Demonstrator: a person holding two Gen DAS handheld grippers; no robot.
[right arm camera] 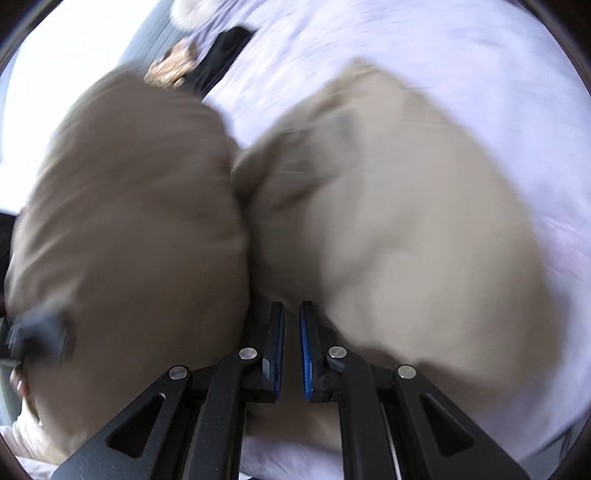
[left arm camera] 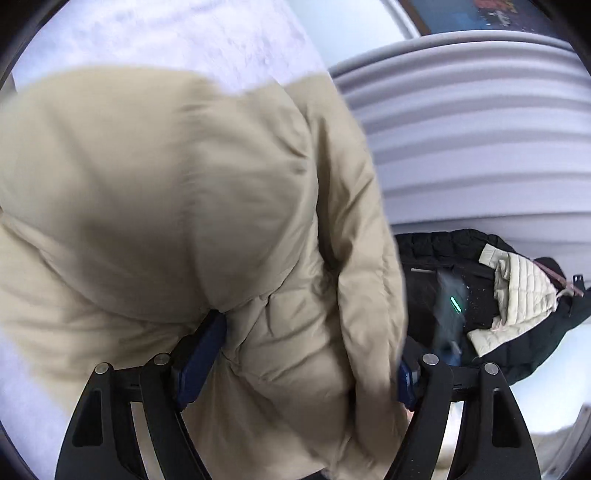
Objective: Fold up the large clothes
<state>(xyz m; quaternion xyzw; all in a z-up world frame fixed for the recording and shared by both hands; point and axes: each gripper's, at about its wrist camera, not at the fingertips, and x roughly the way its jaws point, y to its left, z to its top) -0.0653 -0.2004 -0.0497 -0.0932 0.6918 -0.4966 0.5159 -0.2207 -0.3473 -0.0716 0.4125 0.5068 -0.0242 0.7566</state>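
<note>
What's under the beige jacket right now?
A pale lavender sheet shows around the beige jacket, so the jacket seems to lie on it. Whatever sits directly beneath the jacket is covered.

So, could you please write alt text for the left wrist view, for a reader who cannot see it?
A puffy beige coat fills most of the view, bunched between the wide-open fingers of the left tool, above a pale bed cover. To the right lie a black jacket and a cream quilted jacket.
</note>
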